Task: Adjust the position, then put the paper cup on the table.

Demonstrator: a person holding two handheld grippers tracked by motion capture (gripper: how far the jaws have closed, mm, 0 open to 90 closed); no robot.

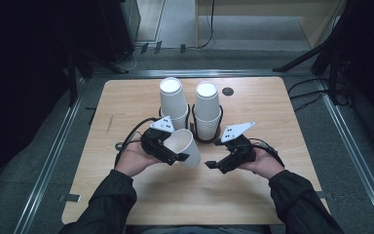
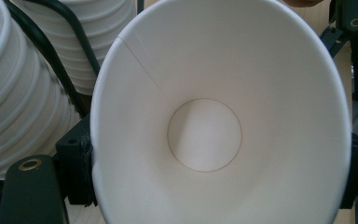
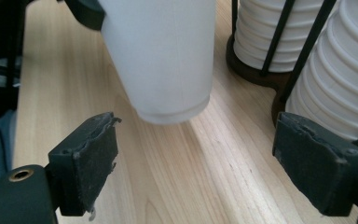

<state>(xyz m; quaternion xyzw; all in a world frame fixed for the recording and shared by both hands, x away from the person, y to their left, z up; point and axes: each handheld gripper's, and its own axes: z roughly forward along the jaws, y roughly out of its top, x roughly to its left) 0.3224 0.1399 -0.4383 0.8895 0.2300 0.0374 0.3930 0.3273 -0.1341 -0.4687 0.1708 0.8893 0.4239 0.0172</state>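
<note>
A single white paper cup (image 1: 184, 146) lies tilted above the wooden table (image 1: 126, 105), squeezed at its rim by my left gripper (image 1: 175, 146). In the left gripper view the cup (image 2: 214, 116) shows its open mouth and round bottom, pressed into an oval between the two black jaws of my left gripper (image 2: 214, 172). My right gripper (image 1: 213, 154) stands just right of the cup's base, jaws wide apart. In the right gripper view the cup (image 3: 168, 56) hangs ahead of my right gripper (image 3: 205, 156), with bare wood between its pads (image 3: 93, 154).
Two tall stacks of white cups (image 1: 172, 100) (image 1: 207, 105) stand upside down in black wire holders (image 1: 205, 139) just behind both hands. The stacks (image 3: 340, 84) sit close on the right in the right gripper view. A small dark hole (image 1: 228, 91) marks the table's far side.
</note>
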